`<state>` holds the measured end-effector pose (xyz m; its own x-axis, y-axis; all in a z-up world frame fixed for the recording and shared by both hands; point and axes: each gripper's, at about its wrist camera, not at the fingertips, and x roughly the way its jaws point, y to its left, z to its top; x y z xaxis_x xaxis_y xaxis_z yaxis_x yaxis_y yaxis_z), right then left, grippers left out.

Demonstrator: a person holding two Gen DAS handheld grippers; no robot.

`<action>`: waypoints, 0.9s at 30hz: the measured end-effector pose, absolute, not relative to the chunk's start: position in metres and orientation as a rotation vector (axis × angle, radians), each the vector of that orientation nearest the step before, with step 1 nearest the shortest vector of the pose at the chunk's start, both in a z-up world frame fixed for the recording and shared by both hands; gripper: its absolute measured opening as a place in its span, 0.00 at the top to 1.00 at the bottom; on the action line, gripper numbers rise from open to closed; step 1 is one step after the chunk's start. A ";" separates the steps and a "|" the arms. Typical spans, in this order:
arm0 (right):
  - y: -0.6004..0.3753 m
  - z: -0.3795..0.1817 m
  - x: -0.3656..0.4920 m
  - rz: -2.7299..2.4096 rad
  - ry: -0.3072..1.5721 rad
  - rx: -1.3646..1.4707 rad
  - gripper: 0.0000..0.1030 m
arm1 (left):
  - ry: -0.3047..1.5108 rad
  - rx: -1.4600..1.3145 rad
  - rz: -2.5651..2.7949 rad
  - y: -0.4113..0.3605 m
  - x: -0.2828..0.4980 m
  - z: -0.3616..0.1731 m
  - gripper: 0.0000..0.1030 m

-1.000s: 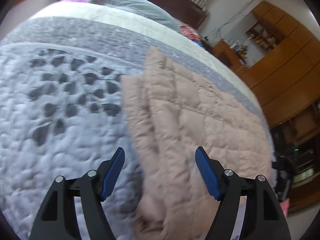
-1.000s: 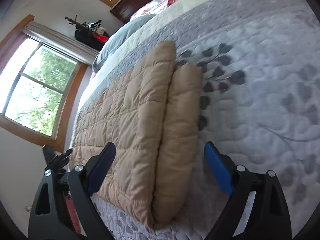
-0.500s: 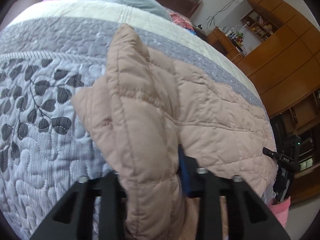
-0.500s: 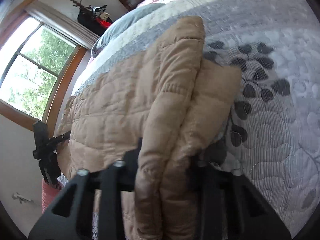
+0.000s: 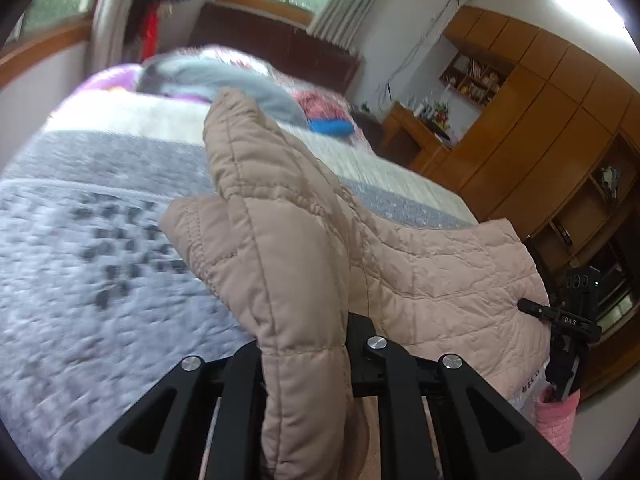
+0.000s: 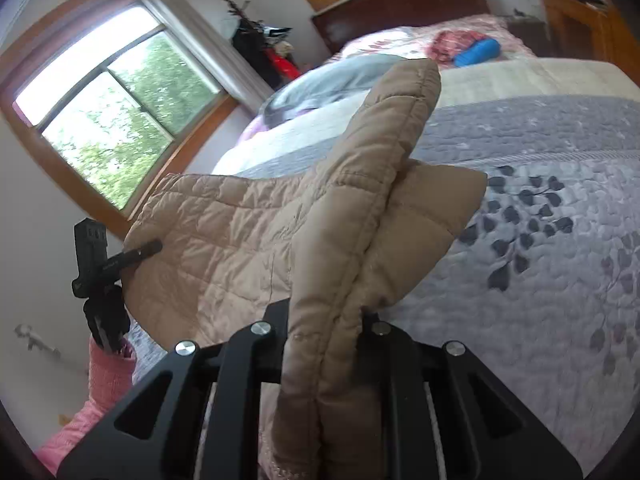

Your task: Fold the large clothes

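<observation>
A beige quilted puffer jacket [image 5: 420, 272] lies on the bed, its folded edge lifted. My left gripper [image 5: 306, 364] is shut on that thick folded edge, which hides its fingertips. The jacket [image 6: 240, 248] also shows in the right wrist view, where my right gripper [image 6: 326, 344] is shut on the other end of the same folded edge. The fold stands up in front of both cameras, and the rest of the jacket trails down onto the quilt.
The bed has a grey-lilac quilt [image 6: 552, 280] with a dark leaf print. Pillows [image 5: 224, 76] and a blue item [image 6: 478, 52] lie by the dark headboard. Wooden cabinets [image 5: 540, 128] stand on one side, a window [image 6: 116, 120] on the other. Each view shows the other gripper at the jacket's far edge.
Both grippers went from open above the flat jacket to shut on its folded edge. They have since lifted it, so both cameras now tilt up toward the room.
</observation>
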<state>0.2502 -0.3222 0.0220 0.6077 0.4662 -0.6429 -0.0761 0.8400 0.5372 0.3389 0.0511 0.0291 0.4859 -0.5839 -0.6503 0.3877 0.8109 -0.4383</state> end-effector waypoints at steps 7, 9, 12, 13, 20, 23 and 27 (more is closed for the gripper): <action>-0.313 0.035 0.218 0.418 0.888 0.477 0.85 | 0.859 -0.225 -0.547 0.101 0.286 0.030 0.86; -0.308 0.022 0.222 0.425 0.923 0.479 0.85 | 0.904 -0.220 -0.516 0.108 0.281 0.006 0.86; -0.300 -0.010 0.226 0.412 1.002 0.494 0.85 | 1.003 -0.192 -0.455 0.112 0.283 -0.046 0.85; -0.299 -0.025 0.229 0.390 1.031 0.500 0.84 | 1.024 -0.181 -0.438 0.112 0.283 -0.058 0.83; -0.316 -0.090 0.240 0.391 1.102 0.666 0.77 | 1.044 -0.186 -0.406 0.125 0.281 -0.115 0.65; -0.315 -0.089 0.237 0.384 1.097 0.650 0.72 | 1.043 -0.155 -0.379 0.117 0.274 -0.113 0.61; -0.311 -0.073 0.225 0.320 1.095 0.576 0.59 | 1.074 -0.217 -0.331 0.127 0.279 -0.099 0.57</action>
